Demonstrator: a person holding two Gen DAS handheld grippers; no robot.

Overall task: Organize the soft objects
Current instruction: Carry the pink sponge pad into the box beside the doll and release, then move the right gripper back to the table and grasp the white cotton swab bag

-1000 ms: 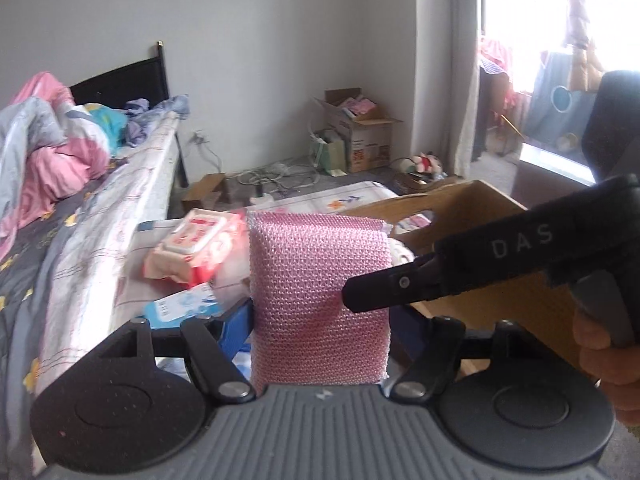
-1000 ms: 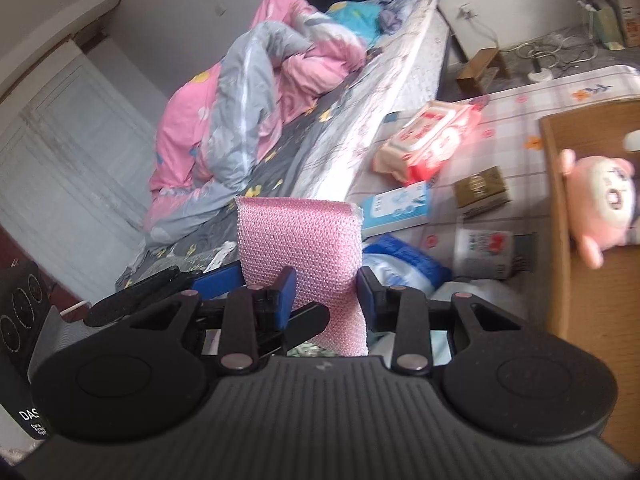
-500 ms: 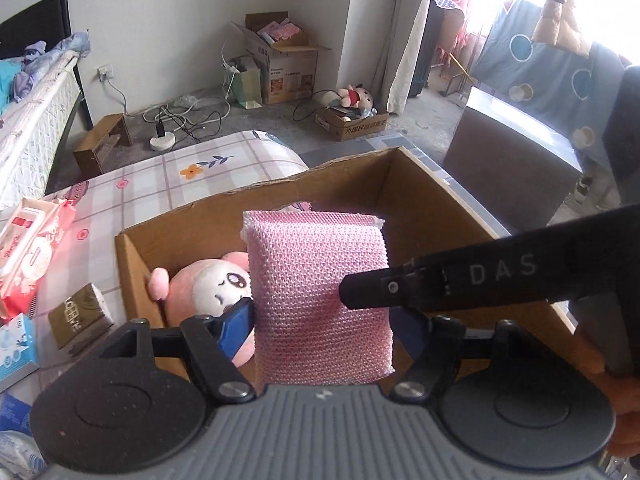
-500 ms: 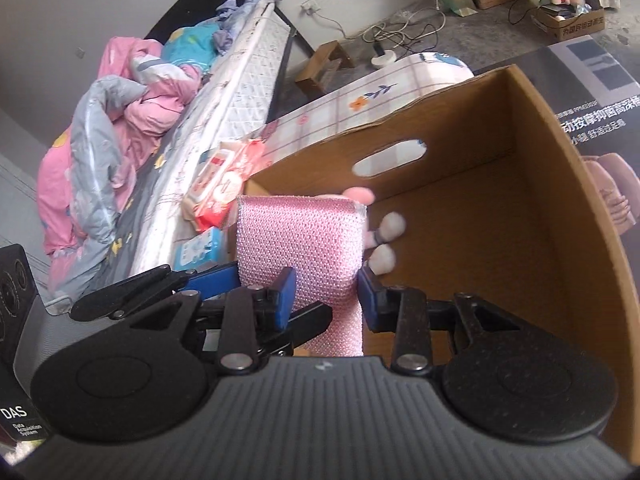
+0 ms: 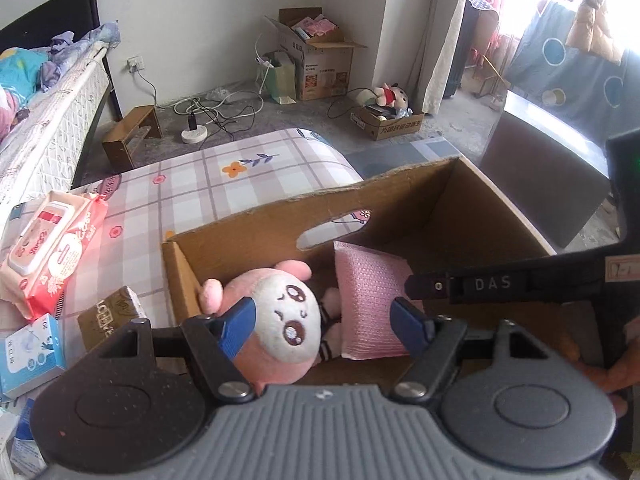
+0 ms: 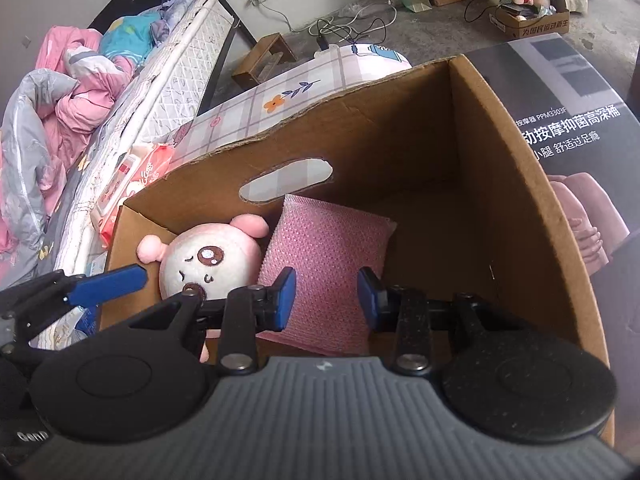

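Cardboard box [image 6: 512,152] on the bench, holding plush [image 6: 208,264] at left and pink sponge [image 6: 328,248] just right of it. Left tool [image 5: 324,324] and right tool [image 6: 326,294] hover released above. Placing step apparently done; next, withdraw and seek another soft item.

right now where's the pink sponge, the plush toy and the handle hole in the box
pink sponge [image 6: 332,248]: right wrist view, middle of its knitted face
plush toy [image 6: 212,262]: right wrist view, on its white face
handle hole [image 6: 286,181]: right wrist view, centre of the cutout in the cardboard box [image 6: 516,168], point on its right inner wall
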